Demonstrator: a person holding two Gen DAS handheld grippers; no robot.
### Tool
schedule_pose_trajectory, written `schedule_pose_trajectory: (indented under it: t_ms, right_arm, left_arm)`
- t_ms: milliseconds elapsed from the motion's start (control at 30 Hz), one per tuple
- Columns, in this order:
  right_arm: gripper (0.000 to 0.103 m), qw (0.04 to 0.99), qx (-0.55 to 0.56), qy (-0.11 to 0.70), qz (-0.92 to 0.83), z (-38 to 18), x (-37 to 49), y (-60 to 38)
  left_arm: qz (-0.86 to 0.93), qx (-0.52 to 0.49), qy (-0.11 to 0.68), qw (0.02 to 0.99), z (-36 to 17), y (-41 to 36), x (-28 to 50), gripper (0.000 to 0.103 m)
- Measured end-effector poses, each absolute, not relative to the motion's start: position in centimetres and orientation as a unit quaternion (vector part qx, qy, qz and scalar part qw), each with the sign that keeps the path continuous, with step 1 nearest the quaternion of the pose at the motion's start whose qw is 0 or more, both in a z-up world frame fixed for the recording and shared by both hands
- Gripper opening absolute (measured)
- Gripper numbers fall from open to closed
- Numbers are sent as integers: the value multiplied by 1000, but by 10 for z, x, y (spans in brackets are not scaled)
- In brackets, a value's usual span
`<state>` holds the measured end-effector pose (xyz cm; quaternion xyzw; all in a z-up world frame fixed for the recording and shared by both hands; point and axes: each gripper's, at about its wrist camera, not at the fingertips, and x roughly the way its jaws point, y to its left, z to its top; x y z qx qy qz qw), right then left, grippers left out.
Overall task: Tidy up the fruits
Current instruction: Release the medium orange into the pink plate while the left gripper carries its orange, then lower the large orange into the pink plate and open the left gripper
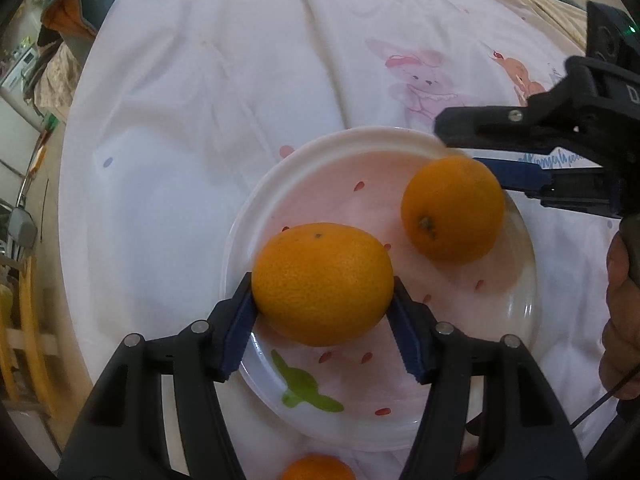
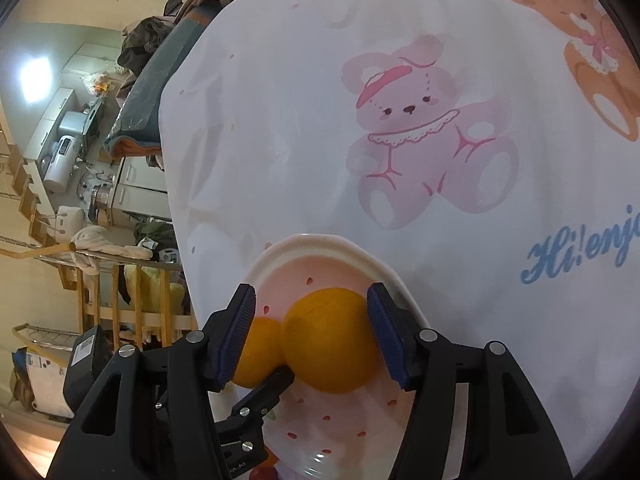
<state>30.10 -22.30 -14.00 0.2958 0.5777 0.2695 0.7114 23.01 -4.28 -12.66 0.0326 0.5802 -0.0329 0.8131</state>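
White cloth w/ bear prints (image 1: 192, 128) covers the surface; on it a pink-spotted plate (image 1: 400, 144) takes two oranges. Left hand-held gripper (image 1: 324, 316) brackets the near orange (image 1: 320, 280), pads touching or just off its sides, can't tell which, prob. letting go. Right hand-held gripper (image 2: 312, 332) straddles the far orange (image 2: 328, 340); right pad looks in contact, left pad clear, so open. Third orange (image 1: 316, 468) lies off the plate, near edge. Risk: round fruit rolls off the shallow rim if a pad drags it on withdrawal; the hand-held grippers could also knock each other, being so close.
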Motion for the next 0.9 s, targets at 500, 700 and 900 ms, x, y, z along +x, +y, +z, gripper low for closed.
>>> schedule_pose_trajectory:
  t_ms: [500,700,900]
  right_arm:
    - [81,751,301,536,242,-82,261,-261]
    - [82,770,302,507,242,-57,215,-281]
    - [82,773,329,493,227,-48,165,-310]
  left_arm:
    - [-54,-8,567,822,-120,-29,237,59]
    - [-28,-6,589,808,-129,-33,244,60]
    - [-31,-5,567,823,-121,-34,242,100]
